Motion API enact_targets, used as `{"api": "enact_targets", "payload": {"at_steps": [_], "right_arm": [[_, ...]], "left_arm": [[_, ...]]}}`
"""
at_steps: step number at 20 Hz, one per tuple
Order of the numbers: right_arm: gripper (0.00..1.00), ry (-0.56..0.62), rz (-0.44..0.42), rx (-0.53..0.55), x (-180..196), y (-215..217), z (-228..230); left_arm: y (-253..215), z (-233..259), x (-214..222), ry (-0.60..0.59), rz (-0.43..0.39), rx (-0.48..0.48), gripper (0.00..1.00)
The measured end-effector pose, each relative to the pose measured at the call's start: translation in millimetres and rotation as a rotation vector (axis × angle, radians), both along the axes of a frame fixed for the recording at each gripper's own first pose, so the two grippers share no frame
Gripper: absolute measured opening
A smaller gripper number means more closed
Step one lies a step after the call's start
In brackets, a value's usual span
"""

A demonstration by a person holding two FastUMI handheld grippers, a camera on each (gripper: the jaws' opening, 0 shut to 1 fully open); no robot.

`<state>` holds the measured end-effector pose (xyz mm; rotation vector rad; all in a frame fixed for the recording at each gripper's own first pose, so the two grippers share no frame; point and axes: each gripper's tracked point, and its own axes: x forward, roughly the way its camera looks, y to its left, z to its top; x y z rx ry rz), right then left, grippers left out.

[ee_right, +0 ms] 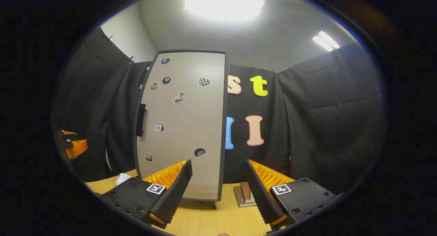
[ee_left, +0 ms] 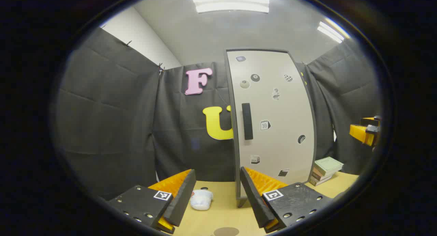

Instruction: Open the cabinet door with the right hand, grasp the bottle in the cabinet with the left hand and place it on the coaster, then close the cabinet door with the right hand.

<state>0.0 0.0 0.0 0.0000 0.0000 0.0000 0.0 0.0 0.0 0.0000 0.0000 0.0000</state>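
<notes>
A tall pale-grey cabinet with a sticker-dotted door [ee_left: 273, 126] stands closed on the light wooden desk [ee_left: 222, 215], its dark vertical bar handle [ee_left: 247, 121] near the door's left edge in the left gripper view. The left gripper [ee_left: 218, 195] and right gripper [ee_right: 218, 188] both hover short of it, jaws spread wide and holding nothing. The bottle is presumably behind the door, unseen. A round brown coaster [ee_left: 226, 231] lies at the desk's near edge, a crumpled white object [ee_left: 201, 199] beyond it, a stack of books [ee_left: 326, 170] to the cabinet's right. The handle looks rigid and narrow, best pinched mid-bar; the door likely swings light, so the cabinet may shift.
</notes>
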Motion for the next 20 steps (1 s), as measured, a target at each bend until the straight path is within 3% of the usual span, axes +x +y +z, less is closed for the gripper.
{"api": "enact_targets", "payload": {"at_steps": [20], "right_arm": [[0.97,-0.001,-0.006,0.029,-3,1,-1]], "left_arm": [[10,-2,-15,0.011,0.025,0.025,0.80]]}}
